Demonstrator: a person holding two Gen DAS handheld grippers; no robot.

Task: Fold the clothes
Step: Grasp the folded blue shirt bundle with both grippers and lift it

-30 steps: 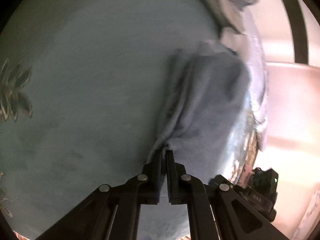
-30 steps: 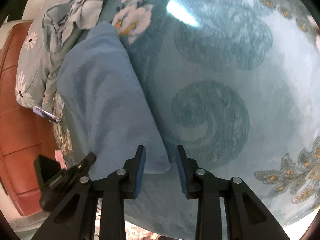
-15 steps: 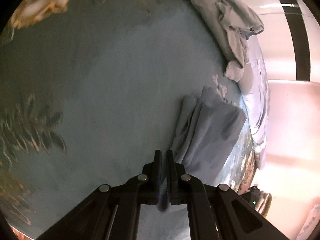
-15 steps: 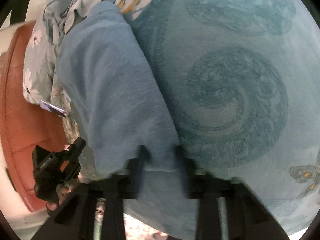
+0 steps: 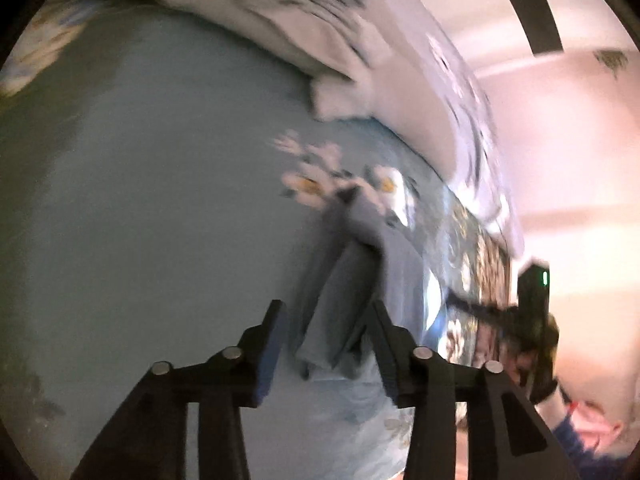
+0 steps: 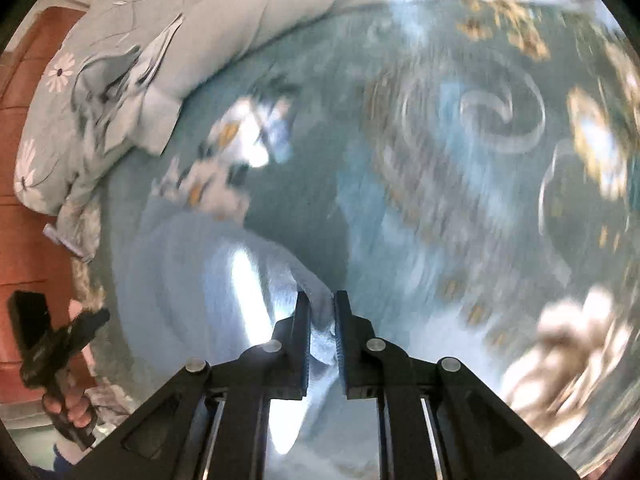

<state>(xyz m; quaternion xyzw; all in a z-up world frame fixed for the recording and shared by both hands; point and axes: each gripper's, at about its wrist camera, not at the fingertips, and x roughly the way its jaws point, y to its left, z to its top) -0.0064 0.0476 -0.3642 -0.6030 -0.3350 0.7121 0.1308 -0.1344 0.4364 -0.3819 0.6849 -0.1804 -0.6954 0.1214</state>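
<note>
Your left gripper (image 5: 326,346) has its fingers (image 5: 272,350) opening, and nothing is pressed between them. The blue garment (image 5: 344,304) lies on the teal bedspread (image 5: 152,208) just beyond the fingertips, folded into a narrow strip that runs away from the camera toward a cluster of white printed flowers (image 5: 316,184). The near end of the strip shows in the gap between the two fingers, but neither pad touches it.

Your right gripper (image 6: 322,316) is closing, with its fingers (image 6: 302,332) drawn close together and a fold of the same blue cloth (image 6: 208,280) caught between the pads. From that pinch the fabric spreads to the left and toward the camera, with a bright streak of glare across it. Much of this view is blurred, mostly on the right side, where the bedspread's swirl pattern (image 6: 500,120) smears.

A pale floral pillow (image 6: 120,80) lies along the upper left of the right wrist view, against a reddish-brown headboard (image 6: 20,160), with a crumpled grey-blue piece of cloth (image 6: 108,92) on top of it. In the left wrist view the pillow (image 5: 320,24) runs across the top.

Each camera catches the other gripper at the edge of its frame: the right one (image 5: 532,320) at the right of the left wrist view, and the left one (image 6: 52,352) at lower left of the right wrist view, with your hand (image 6: 76,400) wrapped around its handle.
</note>
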